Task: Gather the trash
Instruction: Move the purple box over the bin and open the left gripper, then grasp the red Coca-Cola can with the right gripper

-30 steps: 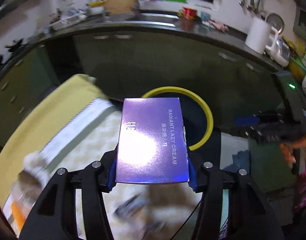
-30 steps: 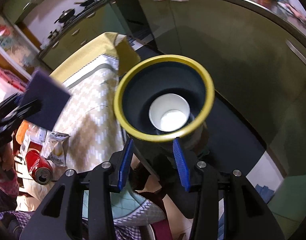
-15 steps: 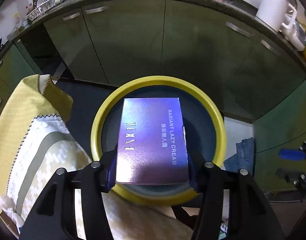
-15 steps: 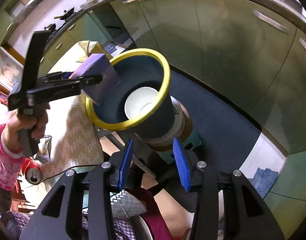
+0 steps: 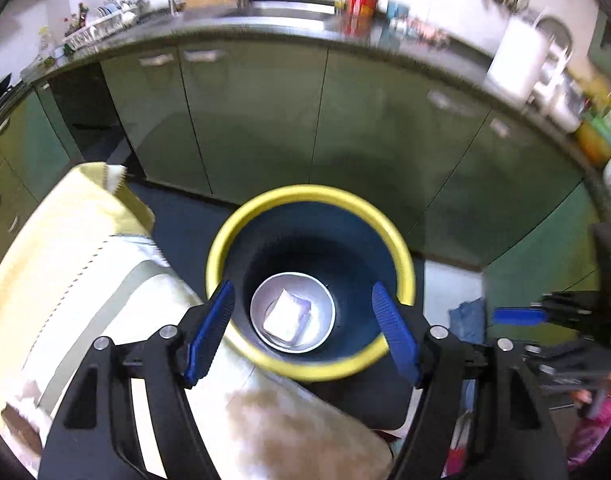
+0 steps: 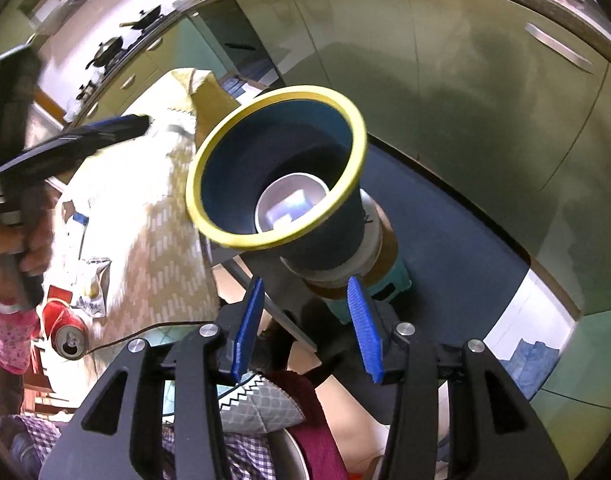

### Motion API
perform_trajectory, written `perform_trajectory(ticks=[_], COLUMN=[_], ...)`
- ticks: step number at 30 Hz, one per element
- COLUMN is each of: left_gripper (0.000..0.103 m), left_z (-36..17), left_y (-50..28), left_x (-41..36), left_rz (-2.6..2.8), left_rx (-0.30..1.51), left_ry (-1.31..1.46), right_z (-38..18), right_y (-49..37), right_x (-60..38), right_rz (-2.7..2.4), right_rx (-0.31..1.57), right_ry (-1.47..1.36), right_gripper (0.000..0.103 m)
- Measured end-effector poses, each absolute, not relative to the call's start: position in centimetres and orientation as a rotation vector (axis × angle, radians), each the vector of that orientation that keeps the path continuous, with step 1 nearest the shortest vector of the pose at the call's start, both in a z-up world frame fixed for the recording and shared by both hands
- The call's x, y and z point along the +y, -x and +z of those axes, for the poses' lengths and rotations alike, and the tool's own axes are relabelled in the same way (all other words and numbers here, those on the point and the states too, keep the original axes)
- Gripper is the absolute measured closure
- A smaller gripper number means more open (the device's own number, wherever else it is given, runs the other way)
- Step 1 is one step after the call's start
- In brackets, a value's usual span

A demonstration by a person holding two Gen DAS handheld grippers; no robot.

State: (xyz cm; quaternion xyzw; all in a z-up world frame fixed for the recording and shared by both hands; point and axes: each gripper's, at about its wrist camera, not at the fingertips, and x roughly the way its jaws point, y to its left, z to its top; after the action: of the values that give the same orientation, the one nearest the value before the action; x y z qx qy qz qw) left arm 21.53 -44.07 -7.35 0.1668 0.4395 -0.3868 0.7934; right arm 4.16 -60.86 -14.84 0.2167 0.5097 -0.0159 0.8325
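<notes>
A dark blue bin with a yellow rim (image 5: 309, 194) stands beside the table, also seen in the right wrist view as the bin (image 6: 273, 96). The purple cream box (image 5: 287, 314) lies at its bottom inside a white cup (image 5: 323, 304), and shows in the right view as the box (image 6: 289, 210). My left gripper (image 5: 303, 292) hovers over the bin's mouth, its jaws opening with nothing between them. My right gripper (image 6: 305, 282) points at the bin's base from the side, fingers apart and holding nothing. It stays clear of the bin, at the right edge of the left view (image 5: 501, 314).
A table under a yellow and white cloth (image 5: 85, 260) lies left of the bin. A red can (image 6: 67, 338) and a snack wrapper (image 6: 91, 288) sit on it. Green cabinets (image 5: 305, 120) stand behind, and a blue cloth (image 5: 465, 320) lies on the floor.
My left gripper carried the purple box from the table to above the bin, then opened. The box dropped into the white cup at the bottom. The right gripper shifted slightly.
</notes>
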Motion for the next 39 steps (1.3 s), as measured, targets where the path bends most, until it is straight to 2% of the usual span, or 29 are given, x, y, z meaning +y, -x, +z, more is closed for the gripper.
perform_trajectory(ticks=[4,6,14,16,18,24,30,39], left_gripper=[0.030,0.024,0.015,0.014,0.014,0.013,0.012,0.012], left_z=[-3.1,-1.3,1.9,1.9,1.7,0.3,-0.7,-1.4], left_y=[-19.6,-18.6,-14.8,-13.9,-13.2,-11.4,-9.8,-8.7], left_x=[-38.5,-34.9,-22.3,-19.4,-16.7,-8.9,-3.3,-0.8], left_rz=[-0.820,-0.792,-0.610,-0.557,-0.510,-0.339,-0.234,-0.215], left_rx=[0.860,0.816,0.687,0.673,0.671,0.671,0.675,0.686], left_ry=[-0.271,-0.223,-0.111,-0.081,-0.044,0.021,0.090,0.112], right_z=[-14.7,-14.6,-13.8,-13.2,-12.6,-10.6,-11.9,-15.6], right_y=[-4.7,-4.9,-7.2,-8.1,-8.6,-9.5,-10.4,-13.8], right_x=[-59.4,-58.5,-51.1,-47.5,-44.1,-31.5,-23.5,-19.5], right_rz=[-0.002,0.019,0.197,0.314,0.430,0.780,0.946,0.947], right_rx=[1.084,1.087,1.127,1.135,1.138,1.095,1.117,1.193], right_ry=[-0.428,-0.404,-0.230,-0.173,-0.110,0.169,0.358,0.471], right_gripper=[0.057,0.052,0.049,0.046,0.036,0.026,0.018,0.018])
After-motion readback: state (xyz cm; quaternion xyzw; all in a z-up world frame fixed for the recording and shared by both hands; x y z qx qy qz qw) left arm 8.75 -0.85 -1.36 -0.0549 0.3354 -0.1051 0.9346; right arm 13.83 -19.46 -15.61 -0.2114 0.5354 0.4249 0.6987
